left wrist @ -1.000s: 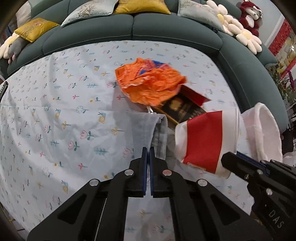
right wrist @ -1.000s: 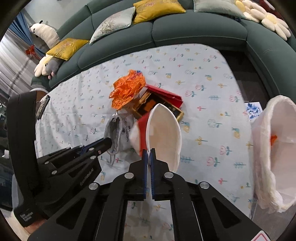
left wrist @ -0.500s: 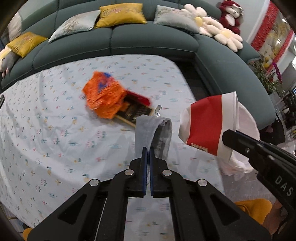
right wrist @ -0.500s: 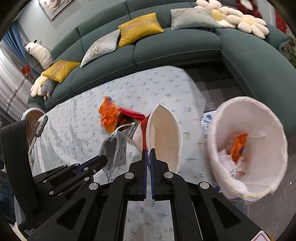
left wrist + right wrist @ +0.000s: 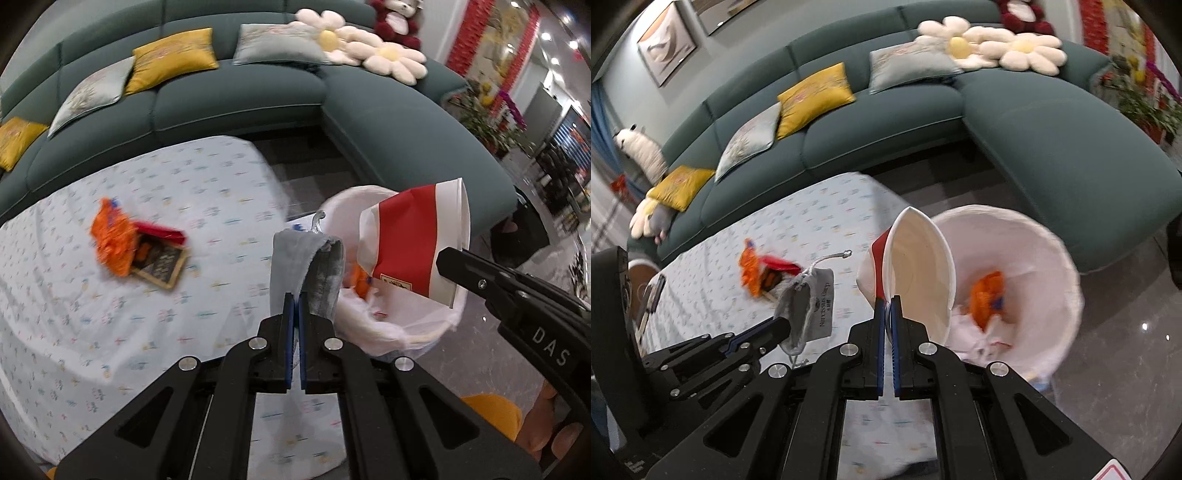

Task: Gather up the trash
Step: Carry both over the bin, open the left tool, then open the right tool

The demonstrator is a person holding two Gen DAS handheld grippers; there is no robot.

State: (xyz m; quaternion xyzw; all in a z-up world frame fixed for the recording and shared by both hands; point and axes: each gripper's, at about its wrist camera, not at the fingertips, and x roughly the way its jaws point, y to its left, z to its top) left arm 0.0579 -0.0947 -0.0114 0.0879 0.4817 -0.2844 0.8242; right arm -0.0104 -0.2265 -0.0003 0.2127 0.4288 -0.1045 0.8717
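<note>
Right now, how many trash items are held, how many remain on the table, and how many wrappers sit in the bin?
Held in the tools: 2, grey pouch and red-and-white paper cup
On the table: 2, orange wrapper and dark box
Orange wrappers visible in the bin: 1
Total: 5

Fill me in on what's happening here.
A person is clearing trash with two handheld tongs. The left tongs are shut on a grey drawstring pouch; the right tongs are shut on a red-and-white paper cup. Both are near the white-lined bin. An orange wrapper and a box remain on the table.
</note>
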